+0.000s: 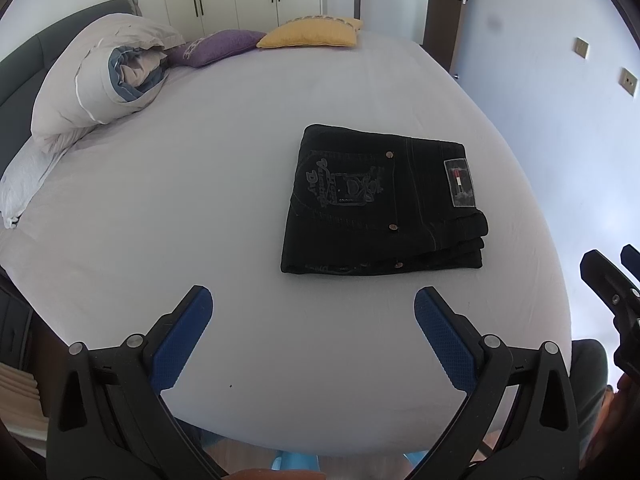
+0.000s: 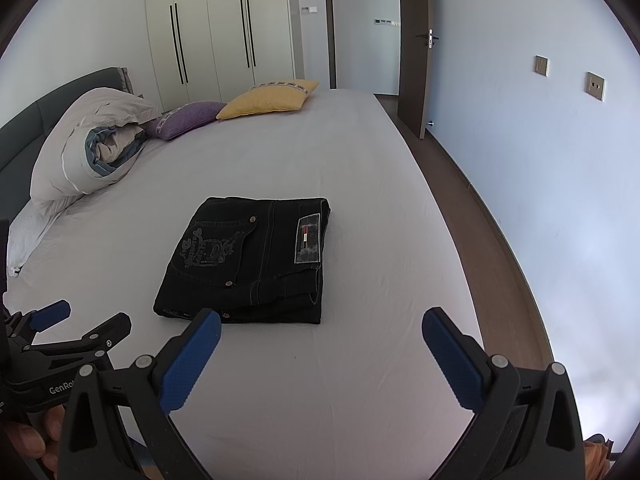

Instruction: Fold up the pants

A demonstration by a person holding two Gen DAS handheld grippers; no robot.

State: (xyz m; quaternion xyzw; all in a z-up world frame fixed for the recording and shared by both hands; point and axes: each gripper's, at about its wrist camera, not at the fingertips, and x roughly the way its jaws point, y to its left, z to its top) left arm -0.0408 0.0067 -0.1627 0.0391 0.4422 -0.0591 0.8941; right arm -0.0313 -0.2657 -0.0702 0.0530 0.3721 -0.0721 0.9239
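Pants (image 1: 382,200) are lying folded in a compact stack on the bed (image 1: 200,200), just ahead of both tongs, apparently finished; left tongs (image 1: 313,308) and right tongs (image 2: 321,330) are hanging wide, holding nothing.

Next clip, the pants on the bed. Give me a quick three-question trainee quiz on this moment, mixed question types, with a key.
1. True or false: the black pants lie folded into a compact stack on the bed sheet.
2. Multiple choice: the left gripper and right gripper are A) both shut on cloth, B) both open and holding nothing, C) one open, one shut.
3. Short answer: which two cushion colours sit at the far end of the bed?

Key:
1. True.
2. B; the fingers stand wide apart, short of the pants.
3. Purple cushion and yellow cushion.
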